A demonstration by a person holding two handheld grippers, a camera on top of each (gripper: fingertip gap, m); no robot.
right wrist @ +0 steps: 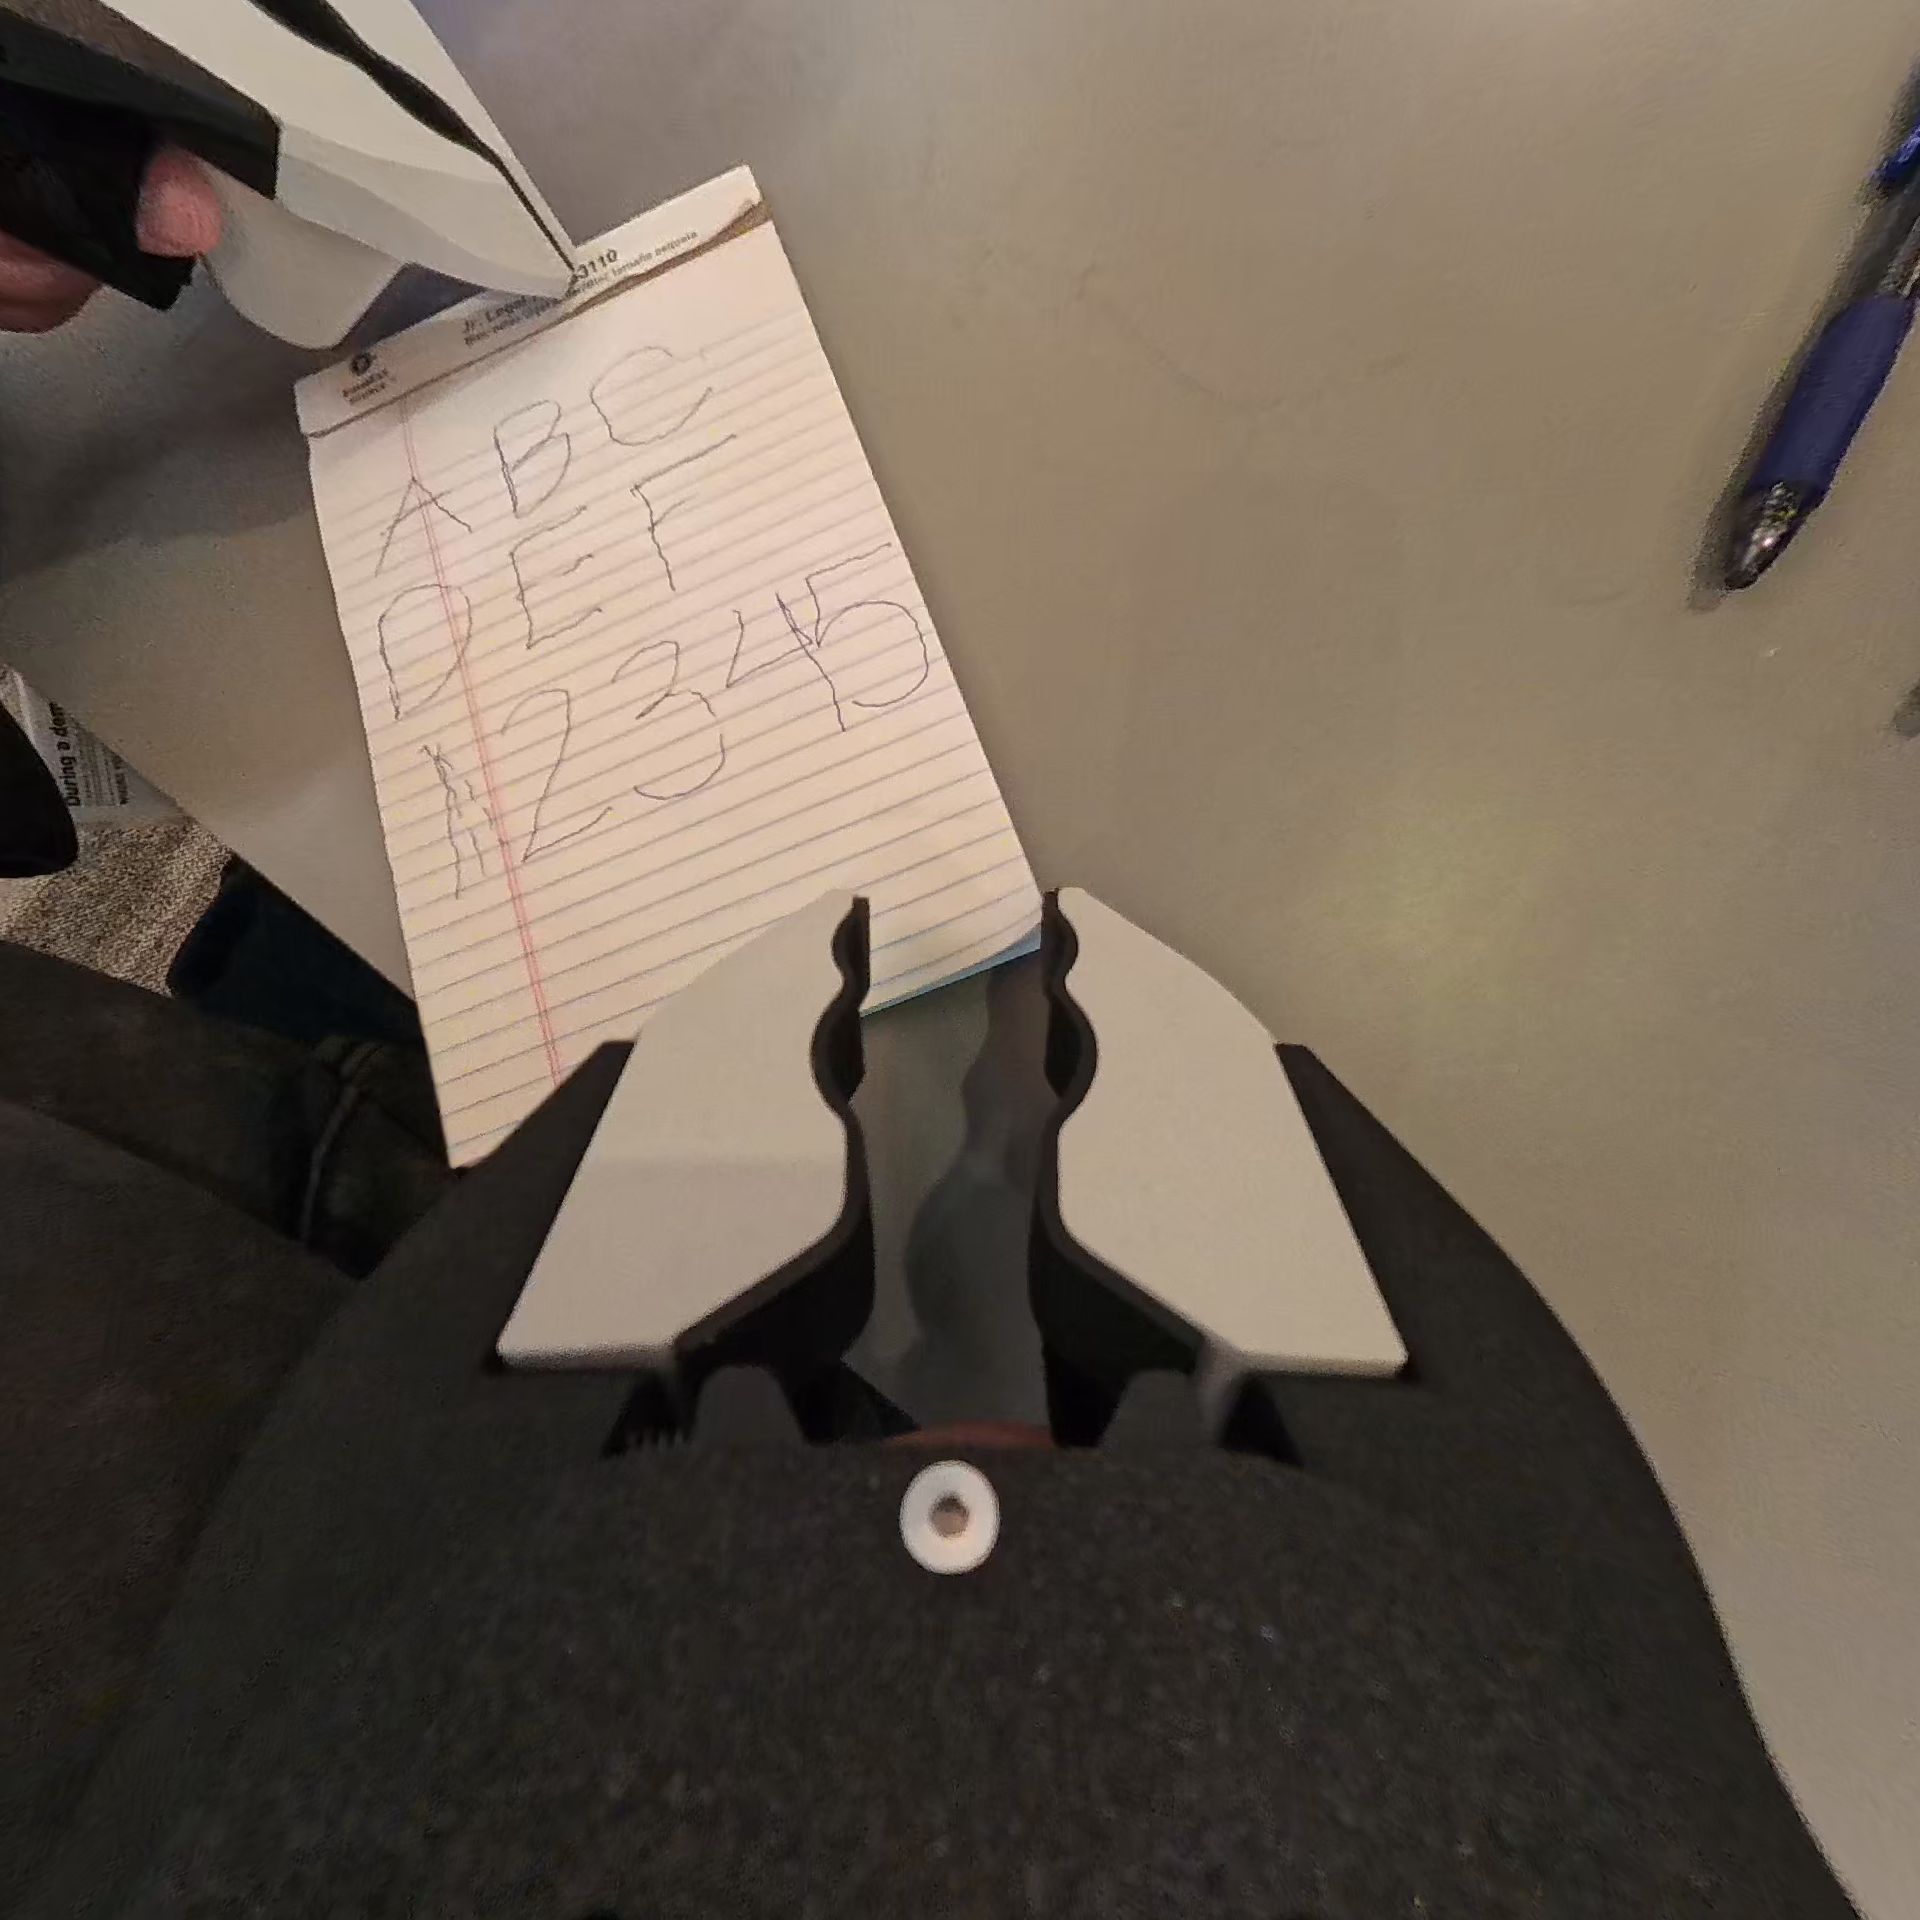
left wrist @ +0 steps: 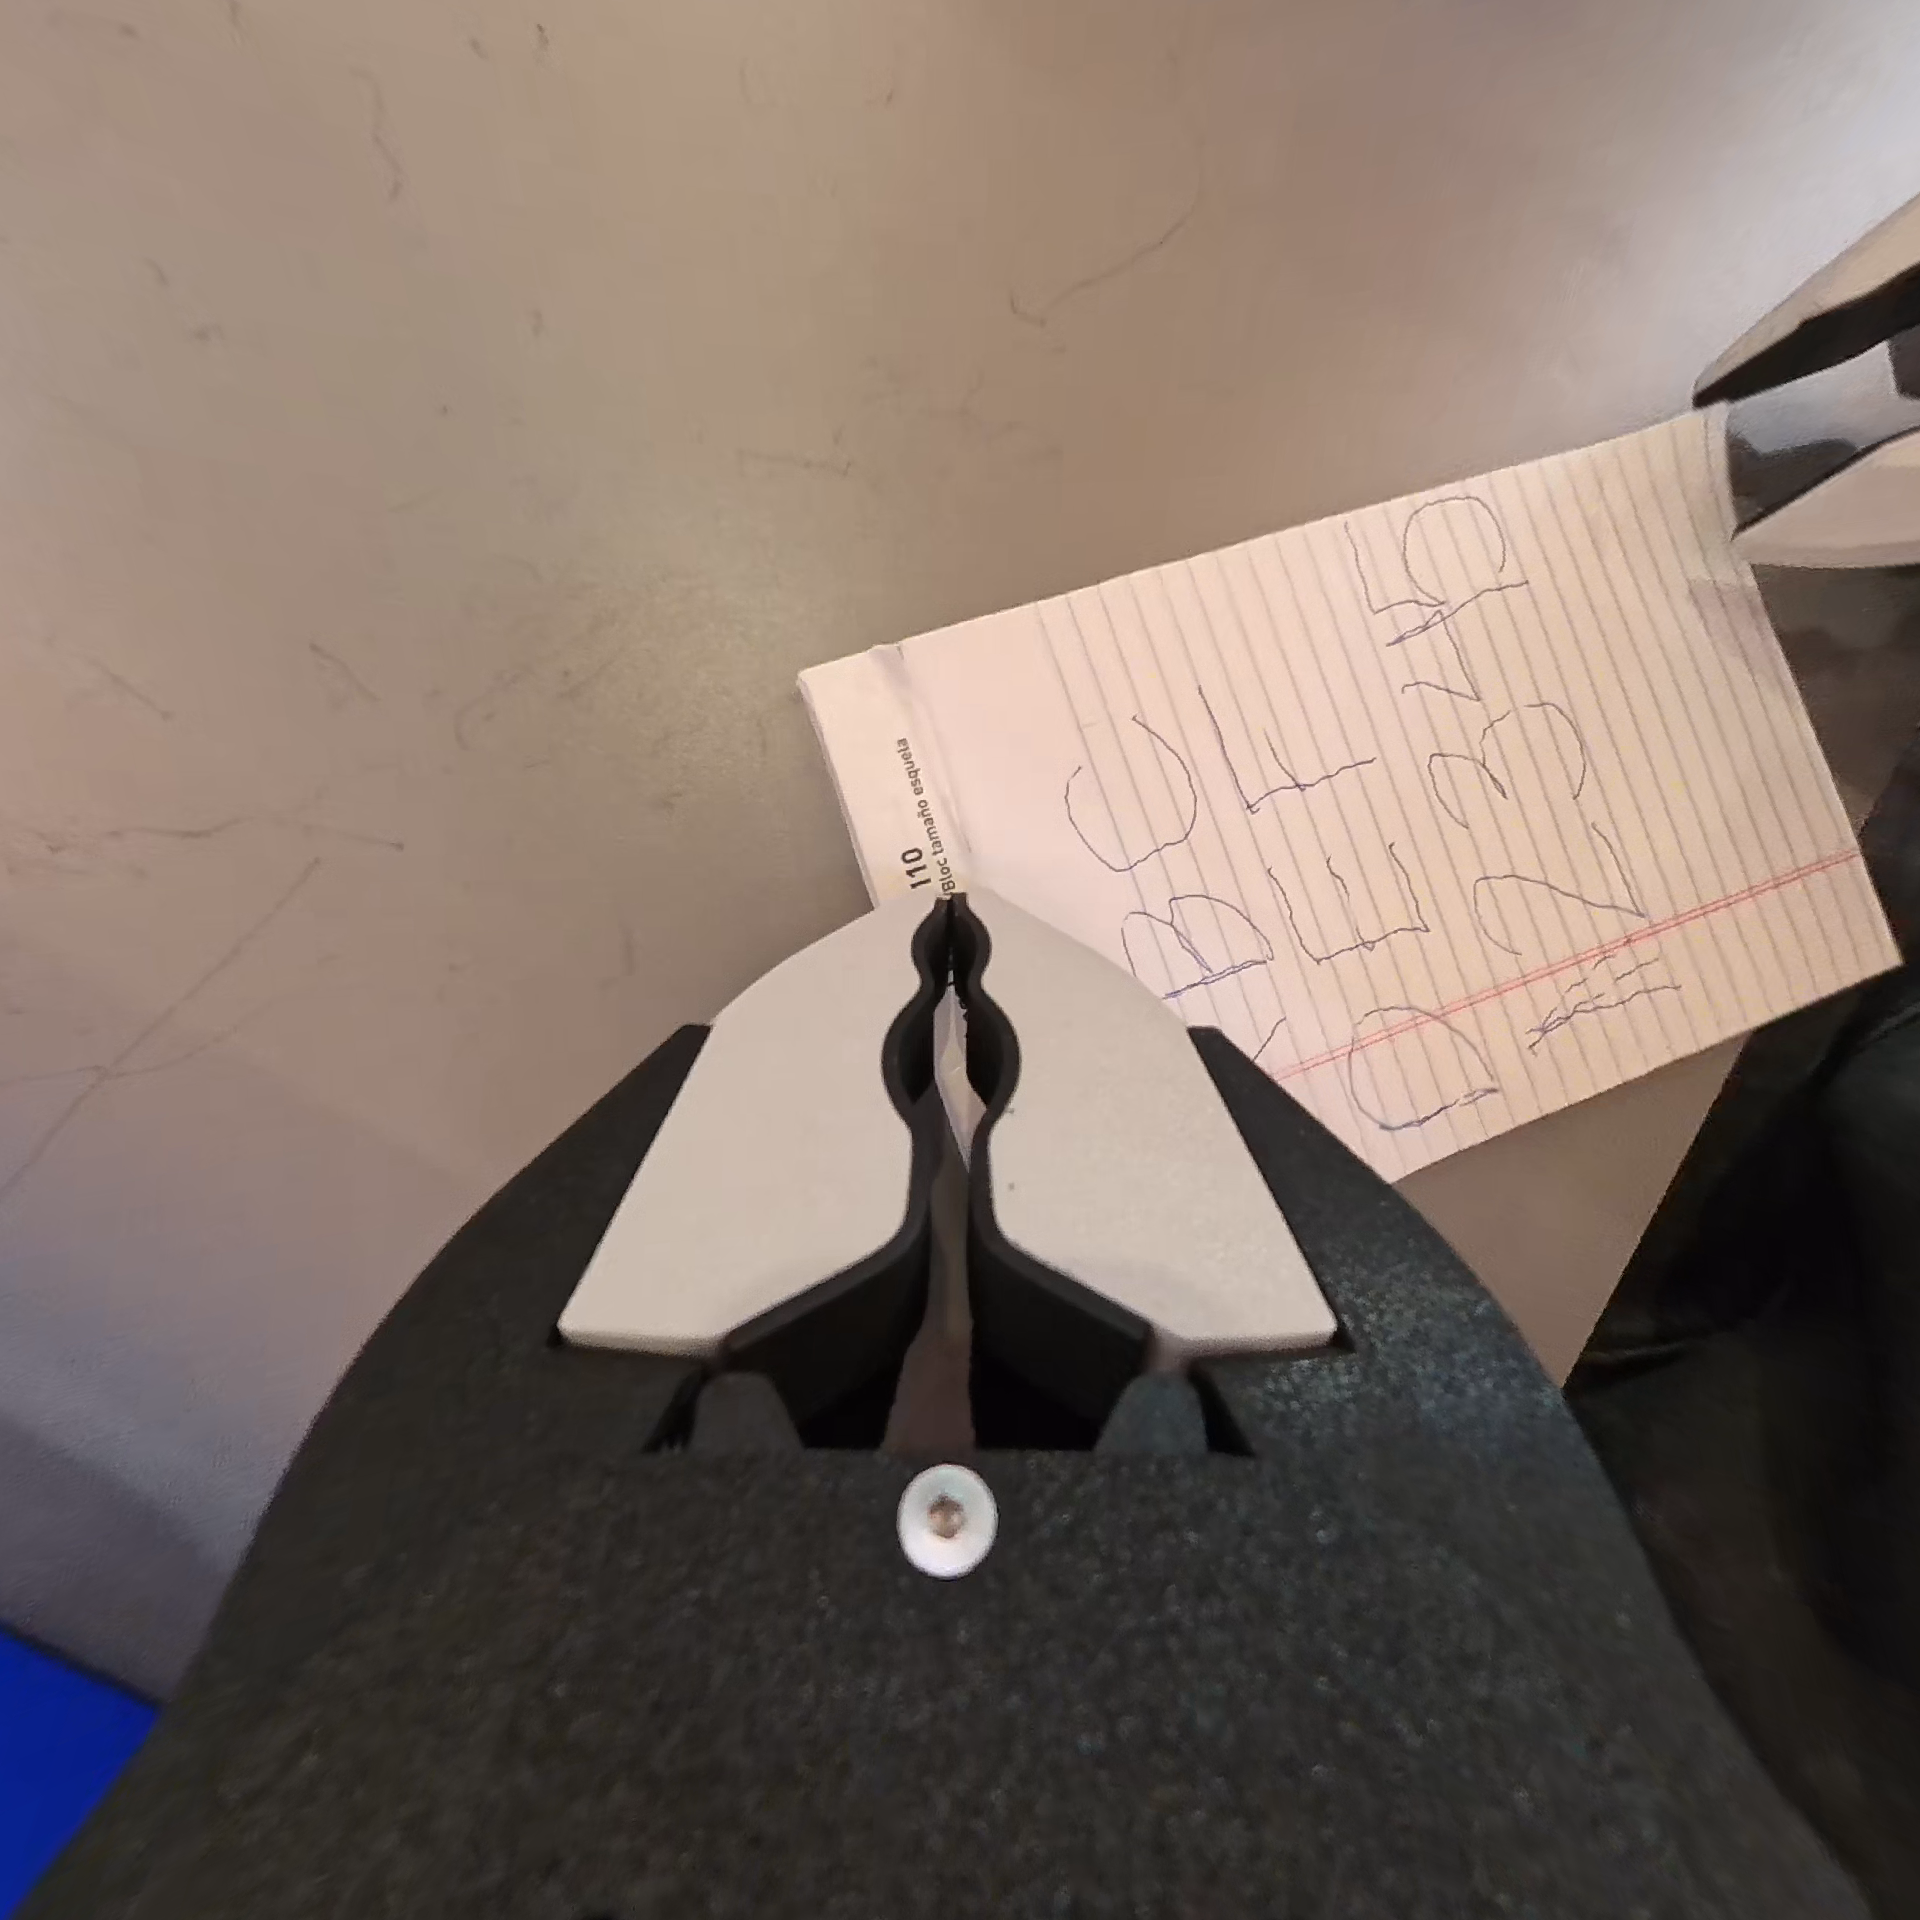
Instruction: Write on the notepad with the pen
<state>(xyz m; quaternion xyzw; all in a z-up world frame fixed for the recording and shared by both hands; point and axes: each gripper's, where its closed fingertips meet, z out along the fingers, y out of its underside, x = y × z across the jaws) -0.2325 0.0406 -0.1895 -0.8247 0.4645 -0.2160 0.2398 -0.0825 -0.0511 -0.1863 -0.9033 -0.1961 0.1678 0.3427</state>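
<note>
Grey-white fingers on my right gripper [right wrist: 951, 914] stand apart with nothing between them, so that tool is released and empty. It hangs over the near bottom corner of the notepad [right wrist: 665, 665], which lies flat on the pale tabletop [right wrist: 1351, 520] and tilts away to my upper left. The page already carries several rows of handwriting in blue ink.

The pen [right wrist: 1829, 384] is what my next move turns on. It lies on the table well apart from the pad, off to the upper right of the right gripper, near the edge of that view. Its long axis runs diagonally, tip pointing down and towards me, the blue grip above the tip and the rest of the barrel leaving the frame. I judge the right gripper is the nearer one: I would swing right and forward, then turn the fingers to close across the barrel rather than along it.

My left gripper [left wrist: 951, 904] is clenched, its tips pressed together right at the bound top edge of the notepad [left wrist: 1351, 831]; I cannot tell whether they pinch the paper or only press on it. From the right wrist view it [right wrist: 566, 272] sits at the pad's header strip, far from the pen, so I would leave it steadying the pad
</note>
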